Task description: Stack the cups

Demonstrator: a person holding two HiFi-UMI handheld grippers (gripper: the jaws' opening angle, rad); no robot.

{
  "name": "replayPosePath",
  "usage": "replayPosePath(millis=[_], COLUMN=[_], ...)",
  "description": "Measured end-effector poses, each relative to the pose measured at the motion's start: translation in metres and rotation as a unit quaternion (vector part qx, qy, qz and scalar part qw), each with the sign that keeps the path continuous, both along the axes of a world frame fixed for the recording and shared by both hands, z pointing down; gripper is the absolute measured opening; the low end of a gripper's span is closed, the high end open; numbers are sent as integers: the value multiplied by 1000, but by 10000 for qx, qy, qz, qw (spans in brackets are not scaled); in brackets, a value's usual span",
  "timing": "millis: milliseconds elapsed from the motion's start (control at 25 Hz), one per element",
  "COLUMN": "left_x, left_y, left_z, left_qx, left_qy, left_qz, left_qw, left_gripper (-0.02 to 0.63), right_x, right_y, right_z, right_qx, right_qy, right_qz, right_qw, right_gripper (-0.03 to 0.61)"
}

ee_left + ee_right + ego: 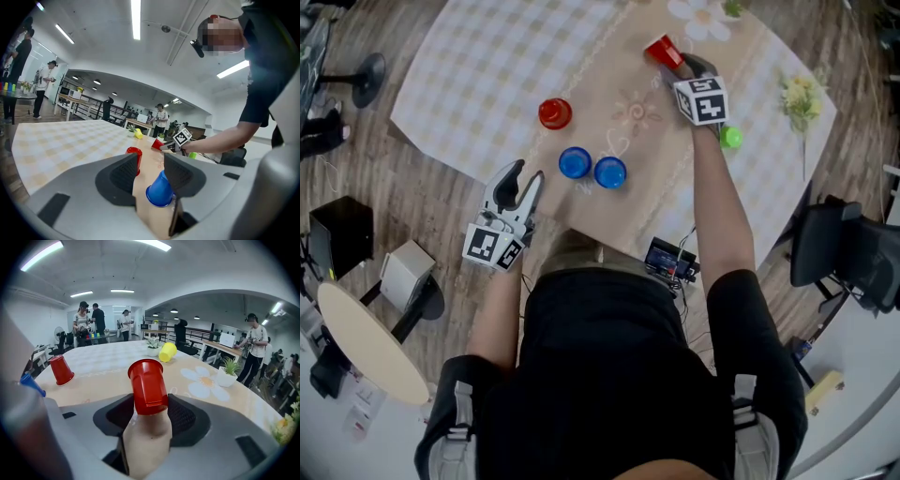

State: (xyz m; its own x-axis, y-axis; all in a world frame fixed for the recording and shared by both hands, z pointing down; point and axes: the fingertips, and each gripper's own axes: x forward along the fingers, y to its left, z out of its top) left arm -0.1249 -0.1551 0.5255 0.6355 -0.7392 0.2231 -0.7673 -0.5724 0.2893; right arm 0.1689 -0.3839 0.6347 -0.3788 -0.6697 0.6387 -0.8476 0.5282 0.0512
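Left gripper (528, 174), carried on a bent arm close to the body at the near edge of the table (469, 66), has its jaws apart with nothing between them. Just beyond it, two blue cups (575, 162) stand side by side, then an inverted red cup (554, 113). Right arm stretches far across the table. Right gripper (675, 58) clamps a tilted red cup (662, 49) near its base, rim pointing away. Beside the wrist sits a green cup (730, 138).

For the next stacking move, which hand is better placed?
Probably the right. The right tool grips a red cup, and the other red cup sits on the table. The left tool is open and empty at its near edge.
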Motion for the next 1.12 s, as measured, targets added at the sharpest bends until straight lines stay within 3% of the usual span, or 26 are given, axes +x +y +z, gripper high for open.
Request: replayPosePath(millis=[200, 440, 640, 760, 880, 1120], left_x=[-3, 4, 12, 18, 24, 31], left_y=[-1, 3, 10, 16, 22, 32], left_z=[-13, -34, -41, -45, -51, -54], left_qx=[153, 452, 556, 628, 694, 852], left_qy=[84, 203, 283, 324, 352, 355], left_qz=[-23, 228, 441, 572, 671, 858], left_qw=[9998, 9985, 9971, 9959, 9947, 9920], left_gripper=[161, 161, 161, 161, 161, 161], right_x=[-9, -26, -29, -27, -22, -21], right_y=[29, 122, 200, 234, 256, 279], right_z=[-37, -81, -81, -65, -52, -27], right_qx=[163, 308, 348, 173, 99, -193], right_qy=[187, 765, 1703, 2427, 3210, 4601], right_qz=[-282, -1022, -1751, -2268, -2689, -3642], right_qw=[9993, 9913, 9691, 9431, 9080, 8095], right_gripper=[235, 233, 233, 232, 232, 233])
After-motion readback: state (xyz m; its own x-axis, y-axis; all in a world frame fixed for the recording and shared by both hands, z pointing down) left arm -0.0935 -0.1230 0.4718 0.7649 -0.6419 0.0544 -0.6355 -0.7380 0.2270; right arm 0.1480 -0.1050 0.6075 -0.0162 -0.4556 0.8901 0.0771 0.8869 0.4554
